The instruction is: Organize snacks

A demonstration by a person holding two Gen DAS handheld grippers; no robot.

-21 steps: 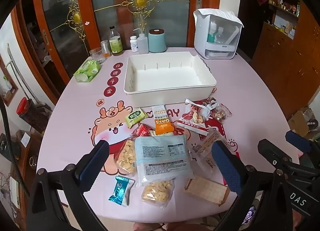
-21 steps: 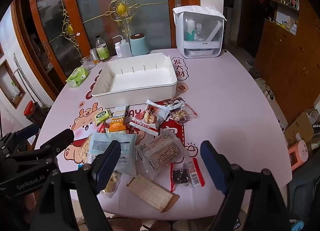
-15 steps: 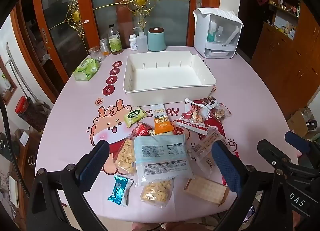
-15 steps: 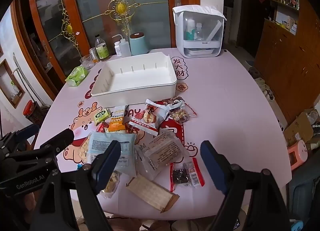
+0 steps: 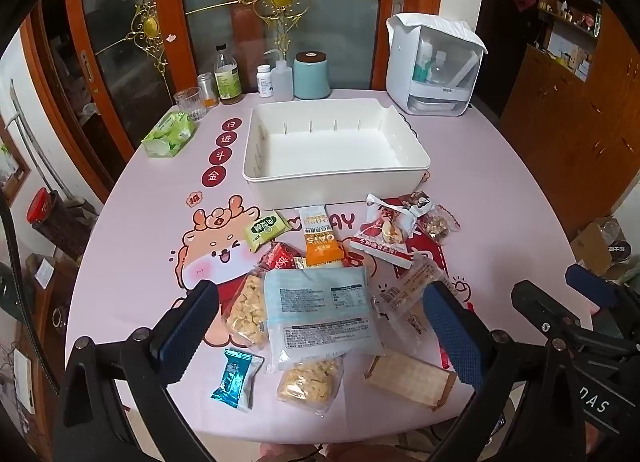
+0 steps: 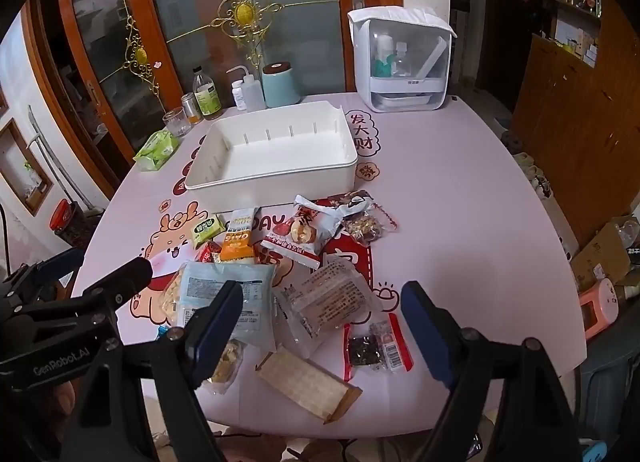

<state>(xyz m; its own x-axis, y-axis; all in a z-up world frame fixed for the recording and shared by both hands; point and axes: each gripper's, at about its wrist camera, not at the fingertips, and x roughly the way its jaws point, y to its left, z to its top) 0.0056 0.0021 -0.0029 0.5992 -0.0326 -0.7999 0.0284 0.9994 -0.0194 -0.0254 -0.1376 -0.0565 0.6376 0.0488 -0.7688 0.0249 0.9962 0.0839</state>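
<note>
Bin of white plastic sits bare on the table, snack packets heaped before it, left tool and right tool both spread apart.

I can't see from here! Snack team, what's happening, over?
Left hand-held gripper open, right hand-held gripper open, both empty. White bin empty, snack pile unsorted on table. Nothing blocking the bin.
</note>
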